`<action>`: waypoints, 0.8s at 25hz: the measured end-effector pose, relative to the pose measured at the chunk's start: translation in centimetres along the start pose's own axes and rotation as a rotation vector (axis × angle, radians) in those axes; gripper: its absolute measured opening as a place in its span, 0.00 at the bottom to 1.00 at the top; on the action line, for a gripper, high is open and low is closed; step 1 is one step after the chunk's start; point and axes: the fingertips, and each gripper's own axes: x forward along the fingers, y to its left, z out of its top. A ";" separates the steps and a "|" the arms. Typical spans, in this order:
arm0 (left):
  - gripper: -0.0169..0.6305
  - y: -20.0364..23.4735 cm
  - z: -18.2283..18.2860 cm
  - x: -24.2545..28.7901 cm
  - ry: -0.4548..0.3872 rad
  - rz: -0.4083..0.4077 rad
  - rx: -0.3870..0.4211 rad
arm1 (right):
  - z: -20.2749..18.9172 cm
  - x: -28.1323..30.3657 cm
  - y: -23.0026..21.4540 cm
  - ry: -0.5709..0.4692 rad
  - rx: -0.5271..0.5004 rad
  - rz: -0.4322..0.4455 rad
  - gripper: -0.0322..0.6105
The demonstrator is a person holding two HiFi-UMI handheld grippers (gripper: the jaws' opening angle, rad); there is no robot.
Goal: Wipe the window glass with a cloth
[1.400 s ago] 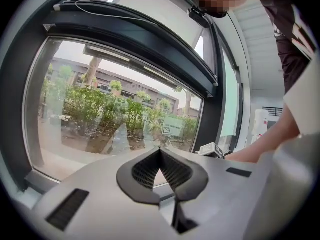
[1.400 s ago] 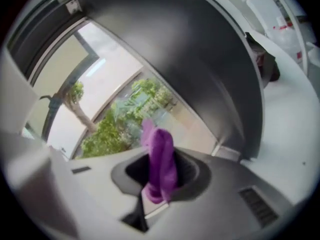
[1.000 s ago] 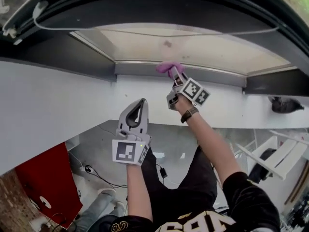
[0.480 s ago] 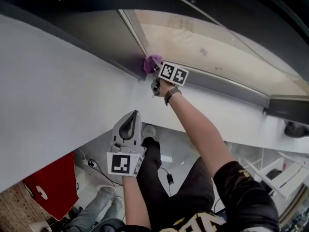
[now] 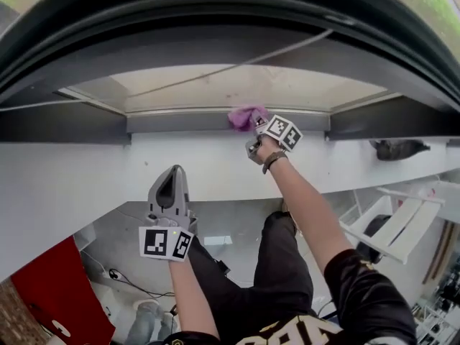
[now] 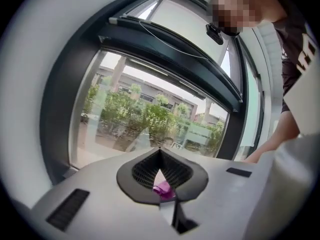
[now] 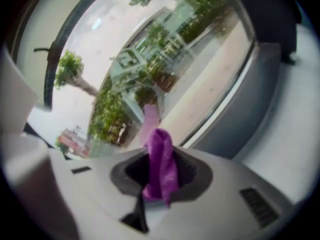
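Note:
The window glass (image 5: 215, 88) fills the top of the head view and shows trees and buildings in the right gripper view (image 7: 165, 59). My right gripper (image 5: 260, 129) is shut on a purple cloth (image 5: 246, 117), which is pressed at the lower edge of the pane. In the right gripper view the cloth (image 7: 161, 169) stands bunched between the jaws of the right gripper (image 7: 159, 146). My left gripper (image 5: 172, 178) hangs lower, away from the glass, pointing at the window. Its jaws (image 6: 160, 154) are shut and hold nothing; a bit of the purple cloth (image 6: 163, 189) shows through the gap behind the tips.
A dark frame (image 5: 65, 121) surrounds the pane, with a white sill (image 5: 86, 164) below it. A thin cord (image 5: 287, 49) crosses the glass. A dark object (image 5: 399, 148) lies on the sill at right. A red cabinet (image 5: 43, 293) and a white rack (image 5: 388, 221) stand on the floor.
The right gripper has carried the cloth along the bottom of the pane, to the left corner and back toward the middle. The left gripper has stayed low and shut.

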 end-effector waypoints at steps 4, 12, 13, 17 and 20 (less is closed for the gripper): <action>0.04 -8.4 -2.5 4.4 0.019 -0.126 0.007 | 12.3 -7.3 -10.9 -0.240 0.165 -0.121 0.18; 0.04 -15.7 -5.3 6.6 0.115 -0.202 0.023 | 19.7 -13.5 -14.9 -0.325 0.227 -0.134 0.18; 0.04 -16.0 -5.1 6.2 0.125 -0.201 0.023 | 19.4 -14.5 -13.7 -0.327 0.212 -0.104 0.19; 0.04 -16.7 -2.7 4.5 0.165 -0.235 0.049 | 16.2 -19.1 -5.2 -0.285 0.088 0.062 0.18; 0.04 -16.5 0.8 4.0 0.185 -0.249 0.116 | 14.8 -22.9 2.6 -0.291 0.012 0.154 0.19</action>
